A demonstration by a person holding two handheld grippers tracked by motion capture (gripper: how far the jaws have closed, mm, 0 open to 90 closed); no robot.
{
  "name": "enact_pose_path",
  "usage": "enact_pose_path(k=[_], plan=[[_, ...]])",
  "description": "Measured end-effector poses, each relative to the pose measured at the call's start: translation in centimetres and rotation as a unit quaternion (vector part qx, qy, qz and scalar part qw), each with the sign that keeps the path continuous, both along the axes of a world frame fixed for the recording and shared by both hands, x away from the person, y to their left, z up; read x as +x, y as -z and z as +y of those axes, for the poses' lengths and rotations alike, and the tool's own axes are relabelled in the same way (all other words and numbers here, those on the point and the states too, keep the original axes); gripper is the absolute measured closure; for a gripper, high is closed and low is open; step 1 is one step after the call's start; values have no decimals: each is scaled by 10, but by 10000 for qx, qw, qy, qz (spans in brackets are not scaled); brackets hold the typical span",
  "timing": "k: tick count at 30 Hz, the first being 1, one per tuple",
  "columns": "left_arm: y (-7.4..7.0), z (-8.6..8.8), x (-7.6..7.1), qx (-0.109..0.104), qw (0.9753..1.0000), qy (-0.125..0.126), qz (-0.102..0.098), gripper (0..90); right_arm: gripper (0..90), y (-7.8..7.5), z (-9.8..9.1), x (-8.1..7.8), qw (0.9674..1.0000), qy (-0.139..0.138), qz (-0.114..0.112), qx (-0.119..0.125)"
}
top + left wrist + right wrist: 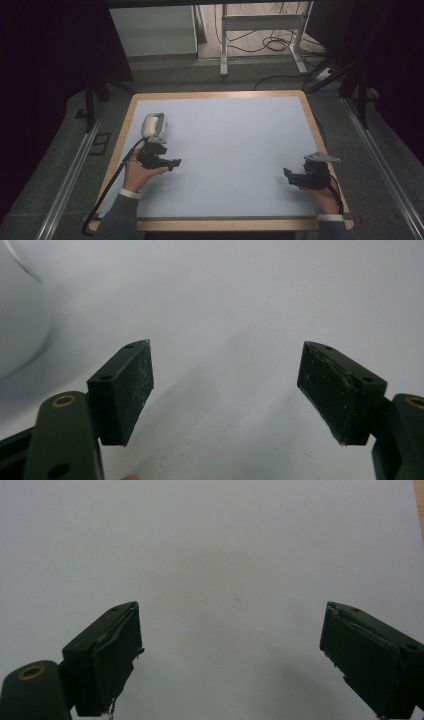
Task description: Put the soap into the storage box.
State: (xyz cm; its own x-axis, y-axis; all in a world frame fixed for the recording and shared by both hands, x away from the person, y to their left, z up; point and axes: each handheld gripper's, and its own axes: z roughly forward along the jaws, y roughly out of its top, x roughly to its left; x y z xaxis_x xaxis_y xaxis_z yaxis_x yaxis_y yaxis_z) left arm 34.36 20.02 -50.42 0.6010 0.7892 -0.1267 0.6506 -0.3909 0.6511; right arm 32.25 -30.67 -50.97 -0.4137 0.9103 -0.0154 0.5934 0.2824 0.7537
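The table point(305, 107) has a light wooden rim and carries a pale blue-grey mat point(230, 145) over almost all its top. Behind it, on the grey floor, stands a metal frame point(260, 22) with black cables point(272, 45) lying loose — and left of it a white cabinet point(152, 30).

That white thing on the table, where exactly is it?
In the high view, the white object lies on the mat's left side, just beyond the open left gripper.
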Motion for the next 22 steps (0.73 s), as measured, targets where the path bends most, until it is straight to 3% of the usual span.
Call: enact_pose_path(k=[3, 6, 22], plan=[[7, 0, -5, 22, 10000, -47, 55, 235, 96, 0, 0, 0, 10000, 7, -1, -8], [16, 4, -13, -379, 9990, -234, 28, 240, 96, 0, -1, 0, 10000, 11, -12, -16], [17, 8, -16, -321, 9992, -230, 26, 234, 96, -4, 1, 0, 9999, -25, -103, -1]])
